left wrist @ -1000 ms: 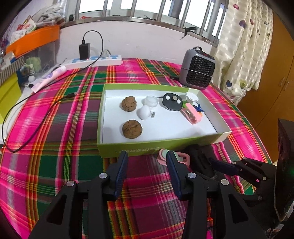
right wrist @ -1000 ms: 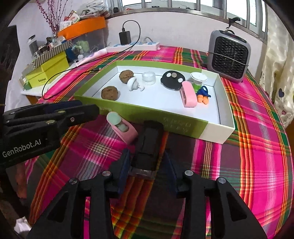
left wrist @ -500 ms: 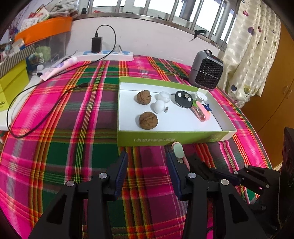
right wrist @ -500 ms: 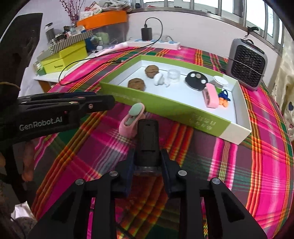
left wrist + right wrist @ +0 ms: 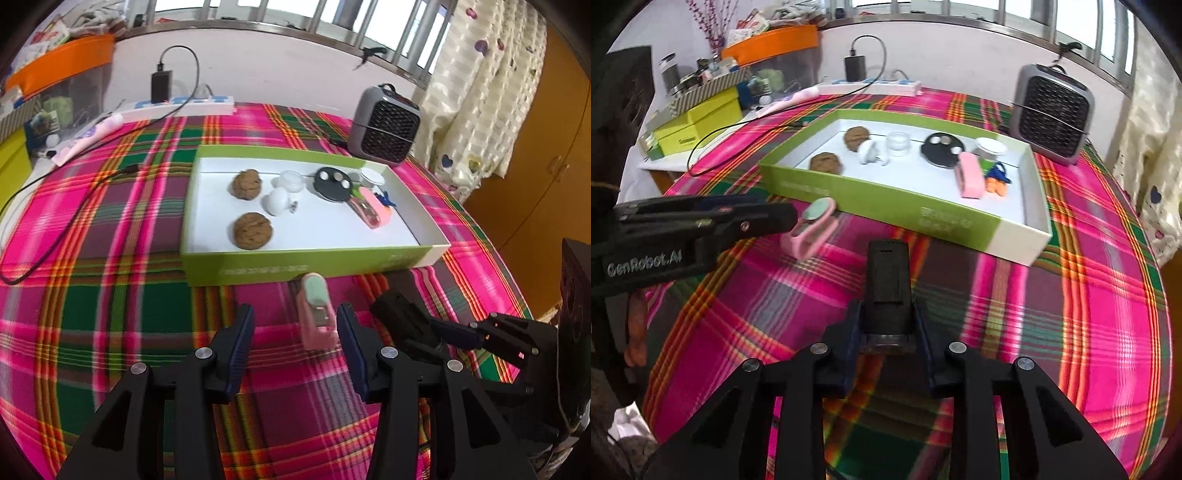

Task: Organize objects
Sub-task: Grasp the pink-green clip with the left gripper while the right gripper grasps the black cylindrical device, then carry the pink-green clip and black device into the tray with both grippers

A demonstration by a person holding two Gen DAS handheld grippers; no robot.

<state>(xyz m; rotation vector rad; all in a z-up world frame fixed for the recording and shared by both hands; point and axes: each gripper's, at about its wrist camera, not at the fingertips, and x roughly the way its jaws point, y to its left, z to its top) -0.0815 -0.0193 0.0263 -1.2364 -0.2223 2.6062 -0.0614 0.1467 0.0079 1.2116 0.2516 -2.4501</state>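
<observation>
A green-sided white tray (image 5: 314, 266) (image 5: 879, 205) on the plaid table holds two walnuts (image 5: 253, 230), a white knob, a clear cup, a black disc (image 5: 332, 183), a pink stapler (image 5: 371, 210) and small toys. A second pink stapler (image 5: 316, 310) (image 5: 812, 227) lies on the cloth just in front of the tray. My left gripper (image 5: 295, 325) is open with the stapler's near end between its fingers, close to the right finger. My right gripper (image 5: 886, 321) is shut on a black rectangular device (image 5: 886, 284), held above the cloth to the right of the stapler.
A grey mini heater (image 5: 384, 125) stands behind the tray's right end. A power strip with charger (image 5: 177, 103) and a black cable (image 5: 55, 206) lie at the back left. Yellow boxes (image 5: 698, 125) and an orange-lidded bin sit at the far left edge.
My right gripper has closed on the black device and lifted it. My left gripper has shifted so the pink stapler now lies between its fingers.
</observation>
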